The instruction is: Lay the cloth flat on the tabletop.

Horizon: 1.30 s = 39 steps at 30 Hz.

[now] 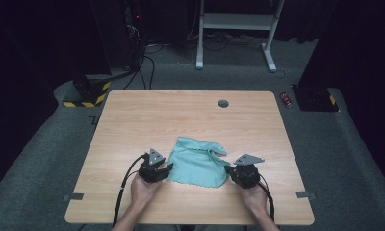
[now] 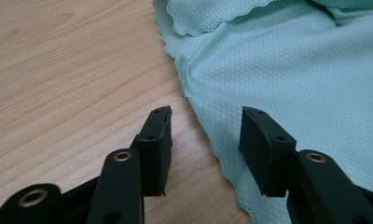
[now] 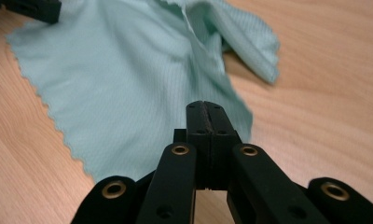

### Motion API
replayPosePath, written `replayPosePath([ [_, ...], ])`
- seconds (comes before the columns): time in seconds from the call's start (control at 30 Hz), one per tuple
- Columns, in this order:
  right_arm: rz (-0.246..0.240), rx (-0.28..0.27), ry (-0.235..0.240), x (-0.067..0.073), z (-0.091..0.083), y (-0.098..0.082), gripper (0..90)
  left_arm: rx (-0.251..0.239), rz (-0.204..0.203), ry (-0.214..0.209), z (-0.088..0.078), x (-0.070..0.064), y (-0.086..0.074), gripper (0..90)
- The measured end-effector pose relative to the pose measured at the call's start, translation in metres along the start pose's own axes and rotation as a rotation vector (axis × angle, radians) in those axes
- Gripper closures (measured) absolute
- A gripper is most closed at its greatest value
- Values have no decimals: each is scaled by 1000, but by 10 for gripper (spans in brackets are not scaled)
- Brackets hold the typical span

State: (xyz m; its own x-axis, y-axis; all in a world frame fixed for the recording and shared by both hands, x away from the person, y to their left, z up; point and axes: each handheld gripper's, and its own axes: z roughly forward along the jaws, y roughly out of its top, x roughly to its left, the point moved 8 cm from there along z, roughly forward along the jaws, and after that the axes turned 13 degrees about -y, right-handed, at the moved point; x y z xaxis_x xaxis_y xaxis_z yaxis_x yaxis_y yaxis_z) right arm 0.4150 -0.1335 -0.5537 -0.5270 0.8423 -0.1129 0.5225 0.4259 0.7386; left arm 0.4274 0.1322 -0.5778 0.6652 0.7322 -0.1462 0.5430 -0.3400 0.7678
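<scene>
A pale teal cloth (image 1: 198, 163) lies rumpled on the wooden table (image 1: 181, 115), near its front edge. My left gripper (image 1: 168, 168) sits at the cloth's left edge, open. In the left gripper view the gripper (image 2: 205, 135) has one pad over bare wood and the other over the cloth (image 2: 287, 70), with the scalloped hem running between them. My right gripper (image 1: 228, 170) is at the cloth's near right corner. In the right gripper view its jaws (image 3: 205, 109) are pressed together over the cloth (image 3: 119, 79). No fabric shows between the pads.
A round cable hole (image 1: 223, 103) sits at the table's far edge. Grey tape marks (image 1: 74, 197) (image 1: 305, 195) flank the front corners. On the floor beyond are a red can (image 1: 286, 99), a white desk frame (image 1: 236, 29) and cables.
</scene>
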Motion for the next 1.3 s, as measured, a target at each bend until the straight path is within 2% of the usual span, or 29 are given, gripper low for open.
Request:
replayPosePath([
  [0.13, -9, -12, 4, 1, -5, 6, 897, 0, -4, 5, 0, 0, 0, 524],
  [0.23, -24, 4, 23, 5, -7, -3, 790, 1, -5, 9, 0, 1, 0, 509],
  [0.33, -10, 18, 13, 5, -7, -13, 665, 1, -7, 10, 0, 1, 0, 501],
  [0.37, -3, 23, 7, 5, -6, -16, 650, 1, -7, 10, 0, 1, 0, 500],
  [0.43, 3, 42, 0, 5, -3, -20, 664, 2, -7, 11, 0, 1, 0, 499],
  [0.53, -5, 55, -2, 6, 2, -22, 830, 1, -8, 11, 0, 1, 0, 498],
  [0.6, -12, 47, 3, 7, 2, -21, 891, 2, -7, 11, 0, 1, 0, 498],
  [0.73, -31, 34, 2, 9, -1, -13, 896, 2, -8, 9, 0, 1, 0, 498],
  [0.93, -61, 21, 12, 16, 1, 14, 894, 1, -9, 11, 0, 1, 0, 496],
  [1.03, -86, 16, 18, 23, 10, 27, 894, 0, -12, 14, 0, 1, 0, 492],
  [1.2, -74, 39, 31, 32, 36, 37, 891, 2, -10, 14, 0, 1, 0, 491],
  [1.3, -77, 48, 41, 38, 49, 37, 830, 2, -10, 15, 0, 1, 0, 491],
])
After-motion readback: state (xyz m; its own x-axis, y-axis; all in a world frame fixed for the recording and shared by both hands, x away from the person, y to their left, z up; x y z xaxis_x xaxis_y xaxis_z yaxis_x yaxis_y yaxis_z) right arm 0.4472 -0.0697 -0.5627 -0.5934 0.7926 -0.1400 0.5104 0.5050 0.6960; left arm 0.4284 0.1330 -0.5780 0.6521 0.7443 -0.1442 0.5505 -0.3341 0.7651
